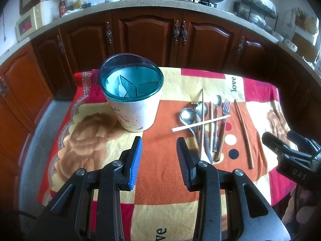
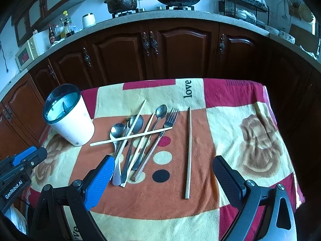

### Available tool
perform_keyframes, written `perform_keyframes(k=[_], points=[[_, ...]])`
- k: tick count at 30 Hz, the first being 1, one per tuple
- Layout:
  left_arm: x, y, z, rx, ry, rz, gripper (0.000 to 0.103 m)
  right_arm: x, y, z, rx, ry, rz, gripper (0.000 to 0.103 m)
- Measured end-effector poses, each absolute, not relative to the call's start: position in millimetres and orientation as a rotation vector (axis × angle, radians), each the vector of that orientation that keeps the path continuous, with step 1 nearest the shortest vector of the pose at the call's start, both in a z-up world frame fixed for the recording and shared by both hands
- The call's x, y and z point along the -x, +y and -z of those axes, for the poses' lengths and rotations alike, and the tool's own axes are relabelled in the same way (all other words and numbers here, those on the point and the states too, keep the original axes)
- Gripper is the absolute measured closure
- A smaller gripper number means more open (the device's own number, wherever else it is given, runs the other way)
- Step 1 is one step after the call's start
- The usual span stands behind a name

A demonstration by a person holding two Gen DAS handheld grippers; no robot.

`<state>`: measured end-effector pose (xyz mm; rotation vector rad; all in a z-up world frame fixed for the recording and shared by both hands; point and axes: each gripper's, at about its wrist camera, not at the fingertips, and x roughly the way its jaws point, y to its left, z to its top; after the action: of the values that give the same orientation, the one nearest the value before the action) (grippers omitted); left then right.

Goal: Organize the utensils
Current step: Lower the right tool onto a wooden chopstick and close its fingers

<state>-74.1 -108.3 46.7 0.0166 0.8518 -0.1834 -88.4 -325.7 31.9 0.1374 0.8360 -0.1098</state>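
A white utensil holder (image 1: 133, 108) (image 2: 70, 120) with a teal divided rim stands upright at the table's left. To its right lies a heap of utensils (image 2: 138, 140) (image 1: 206, 124): spoons, forks and pale chopsticks crossing each other. One brown chopstick (image 2: 188, 152) (image 1: 243, 134) lies alone further right. My left gripper (image 1: 159, 156) is open, hovering over the cloth below the holder, with nothing between its fingers. My right gripper (image 2: 163, 176) is open wide above the near ends of the heap and the lone chopstick, gripping nothing.
A patterned blanket (image 2: 250, 132) covers the small table. Dark wooden cabinets (image 1: 146, 34) and a counter with a stove, pots, bottles and a dish rack run behind. Each gripper shows at the edge of the other's view.
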Motion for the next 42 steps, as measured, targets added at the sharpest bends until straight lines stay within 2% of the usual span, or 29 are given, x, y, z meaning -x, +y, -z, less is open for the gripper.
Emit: perform_keyframes(k=[6, 11, 13, 18, 32, 35, 36, 37, 40, 42], points=[[68.4, -108.0, -43.0, 0.003, 0.863, 0.227, 0.069, 74.2, -345.8, -15.0, -0.217, 0.845, 0.055, 0.008], [65.6, -111.4, -40.1, 0.002, 0.869, 0.241, 0.069, 49.5, -362.9, 5.0, -0.441, 0.881, -0.093, 0.036], [64.0, -112.2, -36.9, 0.002, 0.879, 0.243, 0.069, 36.1, -365.6, 16.5, -0.524, 0.913, -0.121, 0.051], [59.7, -110.6, -29.8, 0.000, 0.894, 0.237, 0.069, 1.2, -365.0, 41.4, -0.676, 0.961, -0.159, 0.059], [45.0, -97.1, -22.8, 0.032, 0.906, 0.213, 0.069, -51.7, -356.3, 73.9, -0.881, 1.070, -0.124, 0.063], [44.4, -96.8, -21.9, 0.034, 0.909, 0.210, 0.069, -56.8, -351.2, 78.6, -0.876, 1.077, -0.122, 0.076], [44.6, -96.9, -21.7, 0.034, 0.910, 0.210, 0.069, -59.1, -348.8, 79.4, -0.867, 1.074, -0.124, 0.085], [44.6, -97.0, -21.8, 0.033, 0.911, 0.211, 0.069, -60.8, -347.4, 80.1, -0.858, 1.073, -0.125, 0.089], [44.5, -98.2, -22.2, 0.026, 0.912, 0.212, 0.069, -64.2, -344.2, 81.5, -0.833, 1.061, -0.138, 0.098], [44.2, -99.1, -23.0, 0.024, 0.912, 0.213, 0.069, -63.2, -344.3, 77.1, -0.802, 1.045, -0.153, 0.100]])
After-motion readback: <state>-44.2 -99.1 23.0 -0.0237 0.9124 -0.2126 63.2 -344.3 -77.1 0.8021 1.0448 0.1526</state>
